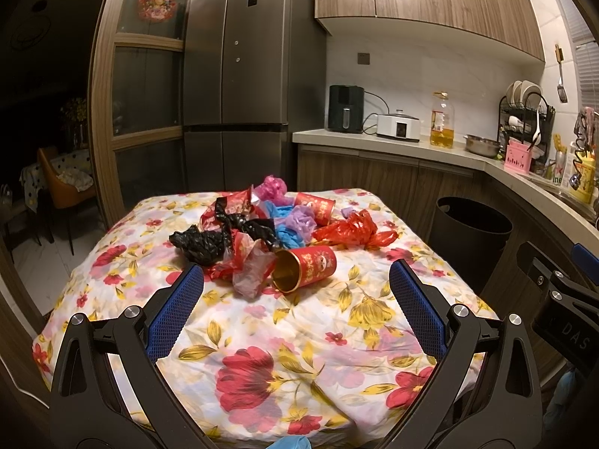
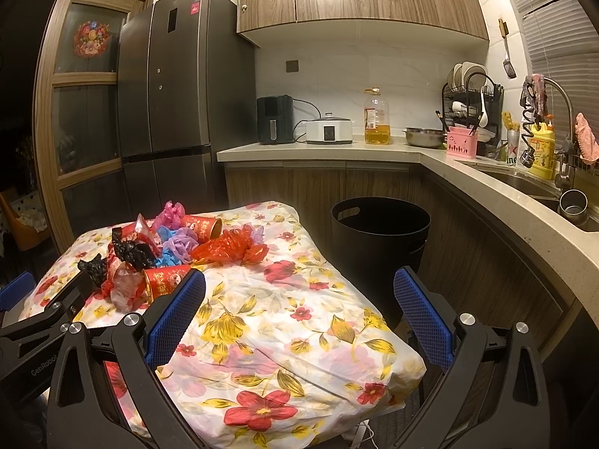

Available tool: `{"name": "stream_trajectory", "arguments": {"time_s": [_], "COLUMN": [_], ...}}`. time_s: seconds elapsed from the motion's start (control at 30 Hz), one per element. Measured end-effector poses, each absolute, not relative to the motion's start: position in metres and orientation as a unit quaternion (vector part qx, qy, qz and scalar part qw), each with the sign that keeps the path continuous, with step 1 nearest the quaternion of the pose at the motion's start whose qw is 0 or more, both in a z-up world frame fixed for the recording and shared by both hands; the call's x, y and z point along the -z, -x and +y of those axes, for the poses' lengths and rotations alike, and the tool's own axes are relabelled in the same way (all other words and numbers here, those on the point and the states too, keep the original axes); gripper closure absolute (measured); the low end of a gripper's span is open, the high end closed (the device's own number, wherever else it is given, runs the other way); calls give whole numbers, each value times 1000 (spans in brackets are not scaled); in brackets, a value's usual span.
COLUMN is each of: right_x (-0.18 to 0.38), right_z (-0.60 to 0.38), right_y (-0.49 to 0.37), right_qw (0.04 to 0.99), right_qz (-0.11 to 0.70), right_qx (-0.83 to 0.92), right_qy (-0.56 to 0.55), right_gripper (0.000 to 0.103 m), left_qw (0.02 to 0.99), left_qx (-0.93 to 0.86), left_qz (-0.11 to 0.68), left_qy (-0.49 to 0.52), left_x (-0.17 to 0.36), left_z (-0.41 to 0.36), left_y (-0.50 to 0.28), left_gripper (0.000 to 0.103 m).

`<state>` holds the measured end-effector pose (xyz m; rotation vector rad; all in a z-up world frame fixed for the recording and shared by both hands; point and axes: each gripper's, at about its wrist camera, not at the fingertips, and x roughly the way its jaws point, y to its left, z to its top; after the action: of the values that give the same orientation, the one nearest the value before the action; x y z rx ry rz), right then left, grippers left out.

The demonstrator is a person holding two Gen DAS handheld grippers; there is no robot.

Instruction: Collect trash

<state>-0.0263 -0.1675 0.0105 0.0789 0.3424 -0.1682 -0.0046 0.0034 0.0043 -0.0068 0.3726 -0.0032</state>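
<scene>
Floral cloth [image 1: 299, 336] under your two grippers, left gripper [image 1: 295, 280] wide apart and empty, right gripper [image 2: 299, 292] likewise, trash pile [image 1: 277, 224] mid-table ahead, red cup [image 1: 305, 267] on its side nearest, black bin [image 2: 380, 239] beside the table.

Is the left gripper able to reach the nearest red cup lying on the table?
Probably yes: the left gripper is open and the red cup lies on its side straight ahead, with only bare floral cloth between.

the near floral cloth [image 1: 284, 336] lies bare; trash pile [image 1: 262, 232] crowds its far half; bin [image 2: 378, 239] mouth unobstructed.
</scene>
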Motion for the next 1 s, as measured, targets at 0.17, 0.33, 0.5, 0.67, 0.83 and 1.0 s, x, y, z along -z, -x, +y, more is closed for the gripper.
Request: {"name": "stream_trajectory", "arguments": {"time_s": [0.17, 0.33, 0.5, 0.67, 0.83, 1.0], "right_x": [-11, -10, -10, -9, -4, 5], "right_z": [-166, -167, -167, -167, -168, -167], "right_y": [22, 22, 20, 17, 7, -6], "right_qw": [981, 981, 982, 981, 981, 979], "right_qz": [170, 169, 168, 169, 176, 185], "right_qx": [82, 82, 81, 80, 74, 67], "right_qy": [-41, -42, -43, -44, -45, -46], "right_gripper": [5, 5, 5, 5, 5, 5], "left_qw": [983, 983, 983, 983, 983, 982], "left_qx": [1, 2, 2, 3, -3, -14], "left_qz": [186, 185, 185, 181, 178, 183], "left_qy": [4, 4, 5, 13, 34, 46], "left_x": [-5, -5, -6, -6, 4, 21], "left_z": [3, 4, 4, 8, 20, 35], "left_y": [5, 5, 5, 3, -5, -16], "left_gripper": [5, 5, 5, 5, 5, 5]}}
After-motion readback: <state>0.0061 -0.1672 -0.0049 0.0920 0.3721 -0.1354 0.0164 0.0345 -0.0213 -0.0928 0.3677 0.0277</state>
